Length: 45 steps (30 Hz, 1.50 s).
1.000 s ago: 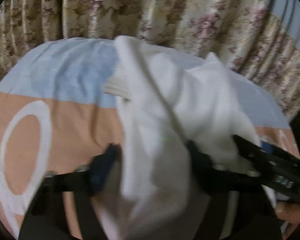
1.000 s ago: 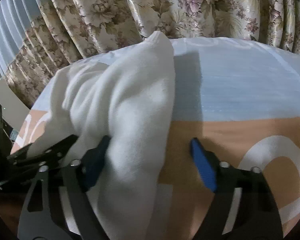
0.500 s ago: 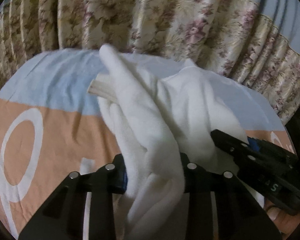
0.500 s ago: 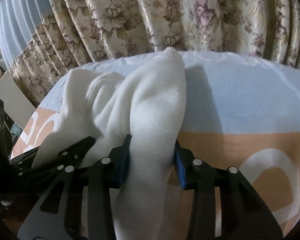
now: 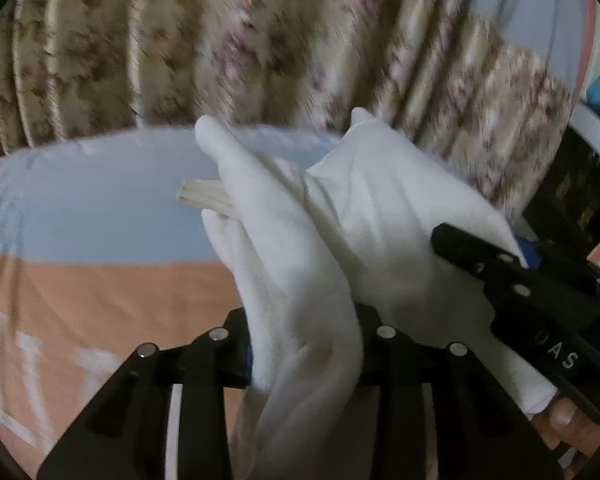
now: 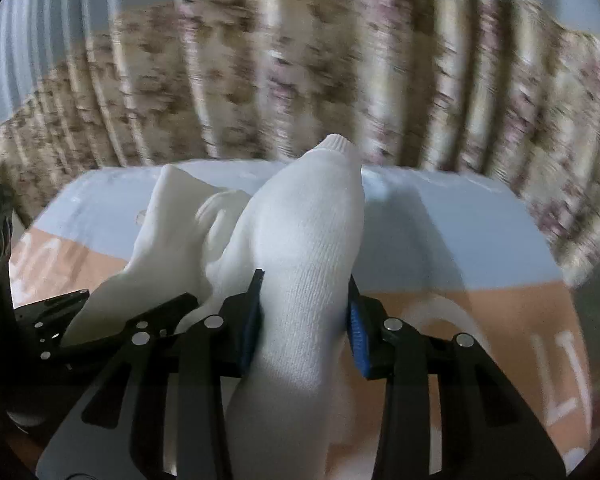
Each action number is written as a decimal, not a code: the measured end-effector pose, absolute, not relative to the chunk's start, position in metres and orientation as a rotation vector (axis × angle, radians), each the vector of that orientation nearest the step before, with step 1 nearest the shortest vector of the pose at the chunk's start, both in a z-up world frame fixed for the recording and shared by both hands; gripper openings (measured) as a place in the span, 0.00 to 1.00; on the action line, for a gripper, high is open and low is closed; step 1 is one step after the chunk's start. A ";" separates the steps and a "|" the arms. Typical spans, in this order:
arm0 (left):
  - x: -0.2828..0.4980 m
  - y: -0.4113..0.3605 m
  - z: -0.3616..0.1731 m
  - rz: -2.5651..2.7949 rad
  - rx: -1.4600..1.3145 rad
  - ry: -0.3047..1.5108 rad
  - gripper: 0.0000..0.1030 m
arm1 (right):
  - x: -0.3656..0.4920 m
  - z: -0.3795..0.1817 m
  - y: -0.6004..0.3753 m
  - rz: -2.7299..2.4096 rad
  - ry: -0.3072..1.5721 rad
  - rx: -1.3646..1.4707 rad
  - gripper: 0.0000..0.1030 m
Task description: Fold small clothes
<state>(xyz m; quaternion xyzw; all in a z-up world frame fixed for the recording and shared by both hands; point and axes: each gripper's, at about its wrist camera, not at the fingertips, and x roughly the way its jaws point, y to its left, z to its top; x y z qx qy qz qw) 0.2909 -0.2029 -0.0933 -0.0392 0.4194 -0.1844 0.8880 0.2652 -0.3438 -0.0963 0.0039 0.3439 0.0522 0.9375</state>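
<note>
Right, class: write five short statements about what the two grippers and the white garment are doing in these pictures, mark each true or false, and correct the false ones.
1. The left gripper is clamped on the white garment. True.
2. The right gripper is open and holds nothing. False: its blue pads press a fold of the garment.
3. The garment lies flat and neatly folded. False: it is bunched and held up between the grippers.
4. The sheet is blue and orange. True.
5. Plain white curtains hang behind. False: the curtains are floral.
</note>
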 end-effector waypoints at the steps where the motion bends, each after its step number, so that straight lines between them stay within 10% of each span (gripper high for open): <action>1: 0.290 -0.210 -0.099 -0.365 -0.070 0.887 0.38 | 0.265 -0.103 -0.353 0.094 0.720 0.009 0.43; 7: 0.282 -0.182 -0.116 -0.175 -0.122 0.883 0.94 | 0.235 -0.139 -0.391 0.013 0.749 0.045 0.72; 45: 0.049 0.037 0.000 0.052 -0.121 0.694 0.98 | 0.016 -0.044 -0.280 -0.017 0.627 0.022 0.97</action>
